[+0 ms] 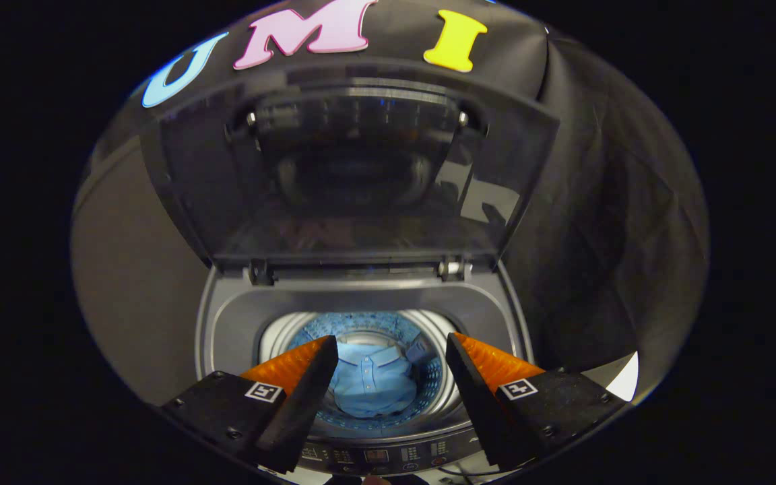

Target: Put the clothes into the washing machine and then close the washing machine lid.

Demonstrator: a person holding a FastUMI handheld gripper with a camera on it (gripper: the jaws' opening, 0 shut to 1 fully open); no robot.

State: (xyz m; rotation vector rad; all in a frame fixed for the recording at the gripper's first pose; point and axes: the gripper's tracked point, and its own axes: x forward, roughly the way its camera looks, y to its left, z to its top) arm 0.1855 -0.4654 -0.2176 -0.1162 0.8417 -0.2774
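- The gripper hung above the washing machine, its fingers spread wide with nothing between the pads; both pointed down toward the open drum.
- A light blue shirt lay at the bottom of the drum, seen through the gap between the fingers and well below them. It looked spread fairly flat, collar and button placket facing up.
- A smaller, darker bit of cloth showed just beside the shirt's collar, close to the right finger; whether it was a second garment or a fold of the shirt could not be told.
- Judged from this, the first part of the task appeared done: the clothes sat inside the machine and the fingers held none.
- The lid stood raised beyond the fingers, upright on its two hinges at the rear of the opening, its dark glass panel facing the gripper. So the closing step was not yet done.
- The control panel lay just beneath the fingers, at the machine's near edge.
- What remained, by my reading, was to reach up beyond the drum to the lid's top edge, pull it forward and let it down onto the opening.
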